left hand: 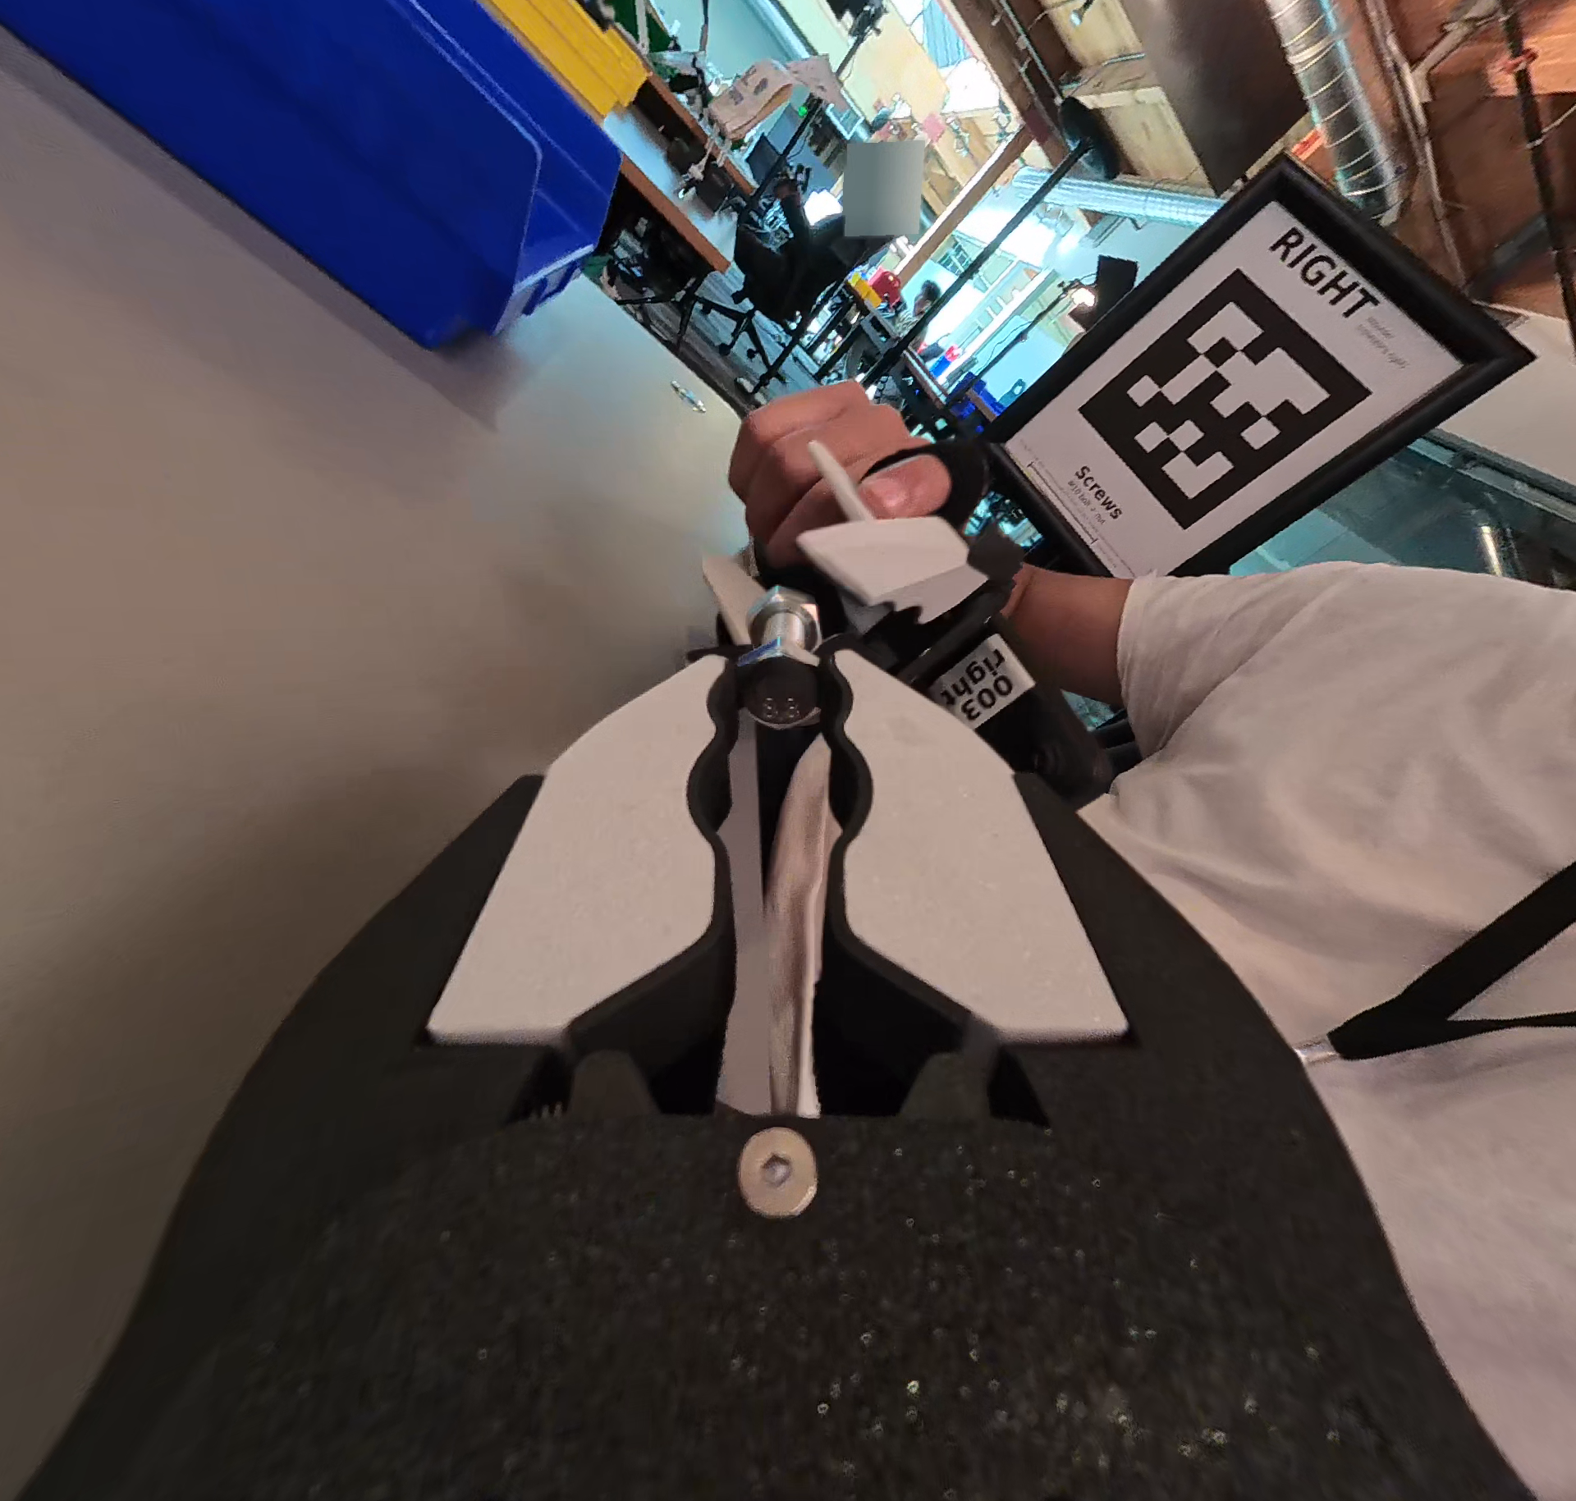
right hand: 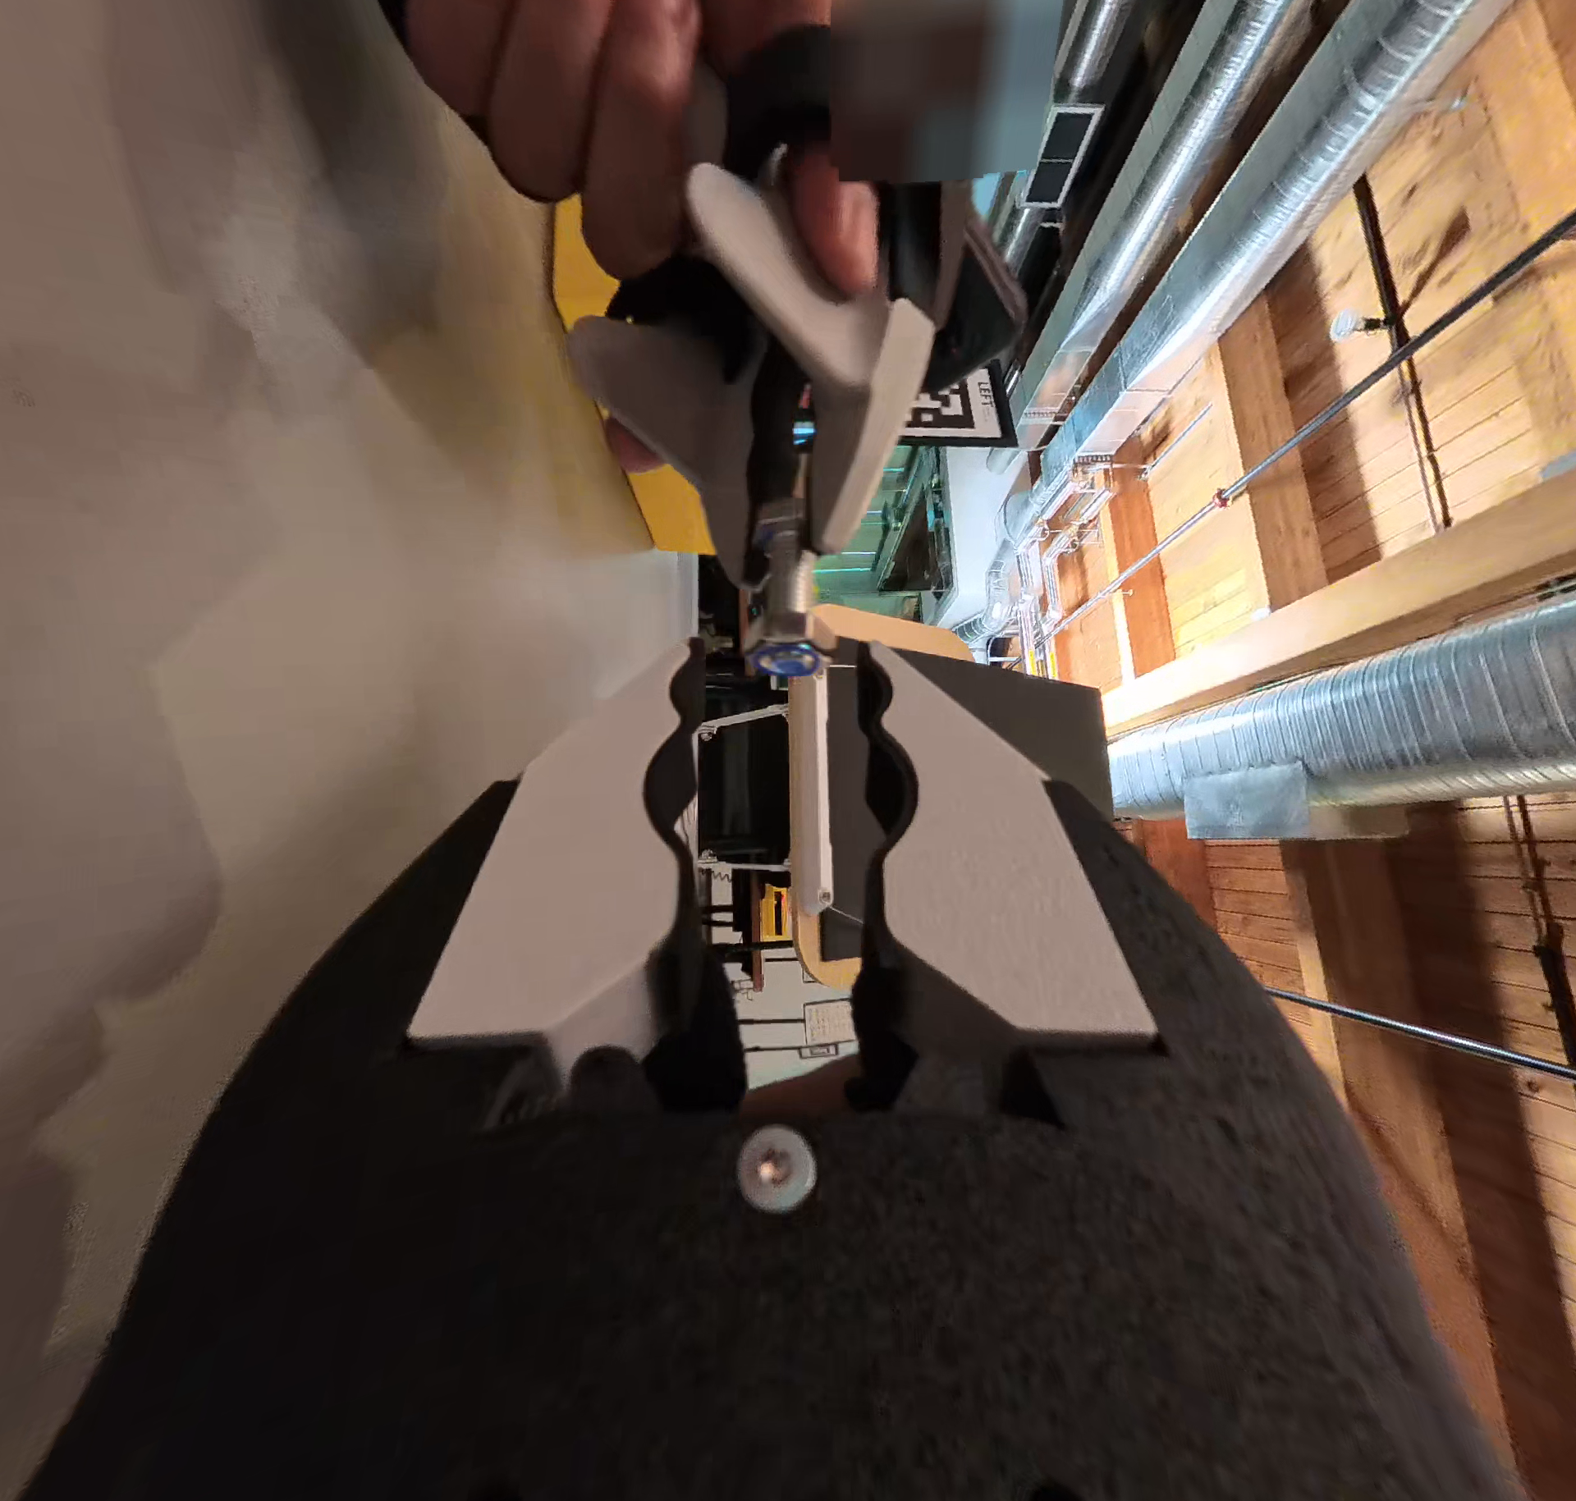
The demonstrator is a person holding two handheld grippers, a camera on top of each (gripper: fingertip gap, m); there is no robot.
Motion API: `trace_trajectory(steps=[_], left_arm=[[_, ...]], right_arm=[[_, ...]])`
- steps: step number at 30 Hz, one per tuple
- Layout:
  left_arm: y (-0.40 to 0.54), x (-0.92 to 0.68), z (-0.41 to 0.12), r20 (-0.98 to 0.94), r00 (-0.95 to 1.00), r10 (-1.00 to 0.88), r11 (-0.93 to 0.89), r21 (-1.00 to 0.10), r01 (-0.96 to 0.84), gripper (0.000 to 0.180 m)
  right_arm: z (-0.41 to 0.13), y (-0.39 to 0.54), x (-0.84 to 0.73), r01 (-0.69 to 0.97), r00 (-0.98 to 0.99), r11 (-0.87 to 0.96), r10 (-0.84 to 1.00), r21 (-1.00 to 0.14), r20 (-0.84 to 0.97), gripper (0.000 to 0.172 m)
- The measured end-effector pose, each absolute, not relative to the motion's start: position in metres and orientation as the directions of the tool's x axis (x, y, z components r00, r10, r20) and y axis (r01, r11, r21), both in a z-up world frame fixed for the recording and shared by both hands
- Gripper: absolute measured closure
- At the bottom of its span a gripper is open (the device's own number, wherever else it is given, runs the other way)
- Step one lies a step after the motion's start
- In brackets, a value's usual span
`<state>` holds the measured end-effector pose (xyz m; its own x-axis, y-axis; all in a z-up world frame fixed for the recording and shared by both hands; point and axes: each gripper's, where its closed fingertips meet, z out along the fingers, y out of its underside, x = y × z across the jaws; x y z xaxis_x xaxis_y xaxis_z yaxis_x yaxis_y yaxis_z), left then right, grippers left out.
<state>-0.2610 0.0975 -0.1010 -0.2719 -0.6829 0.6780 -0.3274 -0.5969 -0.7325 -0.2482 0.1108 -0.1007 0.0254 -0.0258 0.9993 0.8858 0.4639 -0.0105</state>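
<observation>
Protruding from left tongs (left hand: pixel 780 676): bolt (left hand: pixel 780 697).

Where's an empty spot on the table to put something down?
The white table lies bare between the blue bin and the left gripper. Around its bolt it's crowded: the right gripper, a hand and a framed sign.

blue bin (left hand: pixel 324 96) upper left, framed marker sign (left hand: pixel 1237 377) right, white table (left hand: pixel 213 607) between

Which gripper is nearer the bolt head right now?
Left. The left gripper clamps the bolt head between its jaws; the right gripper sits open at the nut end.
</observation>
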Motion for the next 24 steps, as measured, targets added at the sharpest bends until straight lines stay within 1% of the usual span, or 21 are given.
trace_trajectory(steps=[1,2,4,5,6,8,10,12,13,14,15,16,17,19,20,22,23,24], left_arm=[[0.096,-0.26,-0.099,0.675,-0.276,-0.684,-0.595,-0.735,-0.324,0.163],[0.095,-0.26,-0.1,0.672,-0.277,-0.687,-0.589,-0.738,-0.329,0.163],[0.093,-0.261,-0.099,0.667,-0.284,-0.688,-0.584,-0.742,-0.329,0.163],[0.093,-0.26,-0.1,0.667,-0.28,-0.69,-0.583,-0.742,-0.33,0.163],[0.092,-0.26,-0.1,0.662,-0.28,-0.696,-0.575,-0.747,-0.334,0.163],[0.091,-0.26,-0.102,0.628,-0.276,-0.728,-0.538,-0.772,-0.339,0.163],[0.09,-0.259,-0.104,0.569,-0.272,-0.776,-0.477,-0.811,-0.337,0.163],[0.09,-0.259,-0.102,0.519,-0.277,-0.809,-0.433,-0.844,-0.318,0.163],[0.09,-0.259,-0.099,0.507,-0.279,-0.816,-0.425,-0.852,-0.304,0.163],[0.09,-0.259,-0.097,0.502,-0.281,-0.818,-0.426,-0.857,-0.291,0.163],[0.091,-0.259,-0.095,0.499,-0.284,-0.819,-0.426,-0.86,-0.281,0.163],[0.092,-0.259,-0.094,0.491,-0.283,-0.823,-0.422,-0.865,-0.273,0.163],[0.092,-0.259,-0.093,0.481,-0.283,-0.83,-0.413,-0.87,-0.267,0.163],[0.092,-0.26,-0.091,0.466,-0.285,-0.837,-0.403,-0.879,-0.255,0.163],[0.092,-0.261,-0.09,0.466,-0.291,-0.835,-0.403,-0.88,-0.251,0.163],[0.092,-0.261,-0.09,0.465,-0.291,-0.836,-0.402,-0.88,-0.252,0.163],[0.092,-0.261,-0.089,0.469,-0.291,-0.834,-0.409,-0.879,-0.246,0.163],[0.092,-0.262,-0.087,0.478,-0.3,-0.825,-0.421,-0.875,-0.238,0.163]], right_arm=[[-0.101,0.11,-0.249,0.884,0.022,0.467,-0.03,-0.006,0.999,0.14],[-0.098,0.107,-0.251,0.874,0.029,0.487,-0.05,-0.001,0.998,0.152],[-0.098,0.106,-0.251,0.869,0.039,0.495,-0.036,-0.016,0.999,0.153],[-0.099,0.106,-0.25,0.869,0.058,0.493,-0.001,-0.05,0.998,0.153],[-0.1,0.105,-0.25,0.86,0.097,0.497,0.056,-0.113,0.994,0.153],[-0.105,0.104,-0.25,0.817,0.223,0.477,0.258,-0.324,0.94,0.152],[-0.109,0.102,-0.251,0.716,0.363,0.386,0.504,-0.581,0.784,0.152],[-0.109,0.099,-0.253,0.552,0.474,0.217,0.713,-0.805,0.517,0.153],[-0.108,0.098,-0.255,0.454,0.502,0.11,0.788,-0.884,0.356,0.153],[-0.106,0.097,-0.256,0.354,0.509,-0.009,0.841,-0.935,0.184,0.153],[-0.106,0.096,-0.258,0.256,0.494,-0.136,0.869,-0.957,0.009,0.153],[-0.105,0.095,-0.259,0.168,0.464,-0.261,0.872,-0.951,-0.157,0.152],[-0.105,0.093,-0.26,0.088,0.418,-0.379,0.853,-0.921,-0.311,0.152],[-0.101,0.091,-0.263,-0.041,0.302,-0.579,0.769,-0.814,-0.563,0.153],[-0.1,0.088,-0.265,-0.074,0.228,-0.673,0.707,-0.736,-0.67,0.153],[-0.098,0.088,-0.265,-0.124,0.132,-0.786,0.591,-0.605,-0.796,0.153],[-0.096,0.088,-0.265,-0.145,0.109,-0.803,0.568,-0.578,-0.816,0.153],[-0.094,0.087,-0.266,-0.146,0.109,-0.794,0.58,-0.59,-0.807,0.153]])
